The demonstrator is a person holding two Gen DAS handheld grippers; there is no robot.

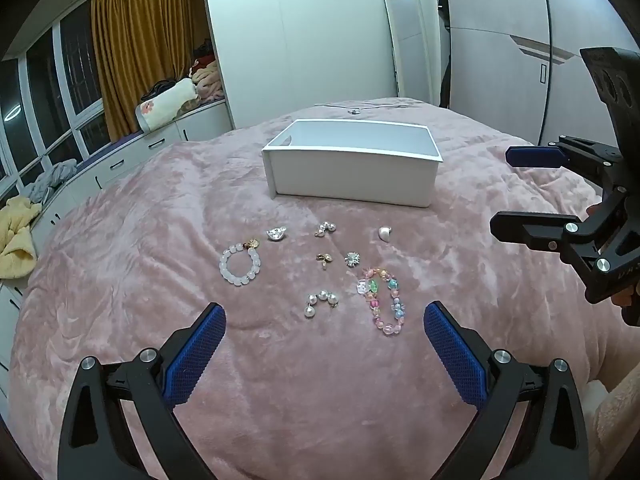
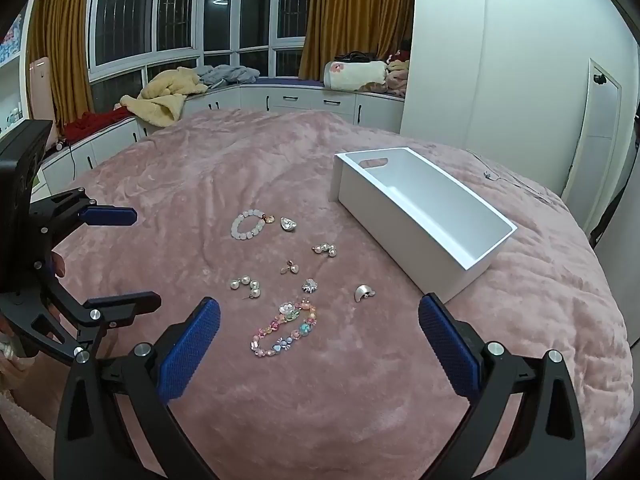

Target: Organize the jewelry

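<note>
Several jewelry pieces lie on a pink blanket (image 1: pixel 160 208): a white bead bracelet (image 1: pixel 240 266), a colourful bead bracelet (image 1: pixel 384 300), pearl earrings (image 1: pixel 320 302), a second pearl pair (image 1: pixel 326 228), a crystal charm (image 1: pixel 276 233), a silver shell piece (image 1: pixel 385 234). Behind them stands an open white box (image 1: pixel 352 164), nothing visible inside. My left gripper (image 1: pixel 324 316) hovers open, near the pearl earrings. My right gripper (image 2: pixel 319 312) is open above the colourful bracelet (image 2: pixel 285 328), holding nothing. The right gripper (image 1: pixel 508 192) shows at the left view's right edge.
A thin necklace (image 2: pixel 490 176) lies on the blanket beyond the white box (image 2: pixel 420 216). White drawer cabinets (image 2: pixel 304 100) with piled clothes and blankets run under the windows. A wardrobe (image 1: pixel 500 40) stands behind the bed.
</note>
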